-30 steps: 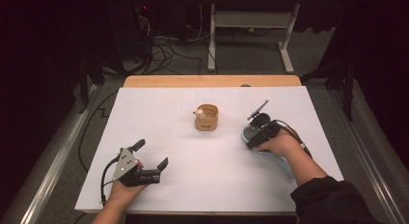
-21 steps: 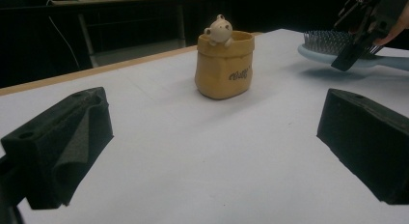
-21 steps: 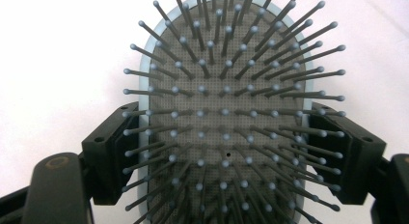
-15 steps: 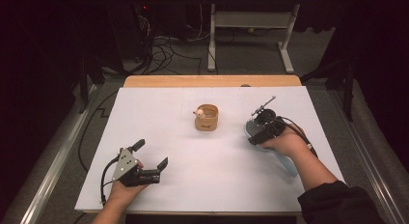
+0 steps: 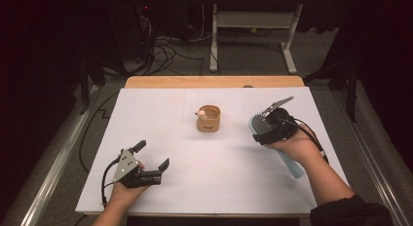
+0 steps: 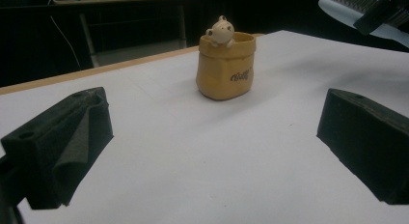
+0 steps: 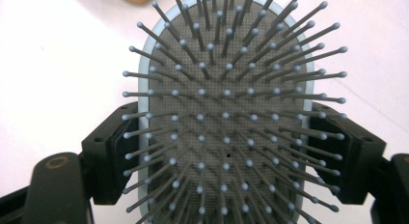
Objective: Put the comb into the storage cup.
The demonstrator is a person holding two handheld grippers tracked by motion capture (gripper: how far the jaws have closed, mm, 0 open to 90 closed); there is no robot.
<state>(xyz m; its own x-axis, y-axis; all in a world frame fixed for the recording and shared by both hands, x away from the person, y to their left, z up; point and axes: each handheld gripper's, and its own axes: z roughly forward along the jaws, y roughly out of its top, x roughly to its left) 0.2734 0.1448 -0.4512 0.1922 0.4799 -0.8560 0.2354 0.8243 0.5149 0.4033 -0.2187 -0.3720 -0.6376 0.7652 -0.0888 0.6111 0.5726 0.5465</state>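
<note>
- Right gripper point(image 5: 269, 126): jaws clamp a hairbrush point(image 7: 225, 113) by the two long edges of its head, pads pressing the pale blue rim on either side.
- Brush head faces the right gripper's camera, grey bristles point(image 7: 251, 64) with ball tips standing out toward it; the cushion is dark grey.
- In the high view the brush head point(image 5: 258, 122) sits between the jaws and its blue handle point(image 5: 290, 163) runs back under the hand toward the person.
- Brush is off the sheet point(image 5: 214, 187); a shadow lies under it.
- Left gripper point(image 5: 148, 158): jaws spread wide, nothing between them, low over the sheet at the near left.
- Left gripper's camera looks between its jaws at a small tan pot point(image 6: 225, 64), straight ahead and well apart from the jaws; a pale animal figure point(image 6: 221, 30) sits on the pot's rim.
- Pot point(image 5: 209, 119) stands upright, to the left of the right gripper, near but not touching the brush.
- From the left gripper view, the brush head point(image 6: 366, 14) hangs up and to the right of the pot.
</note>
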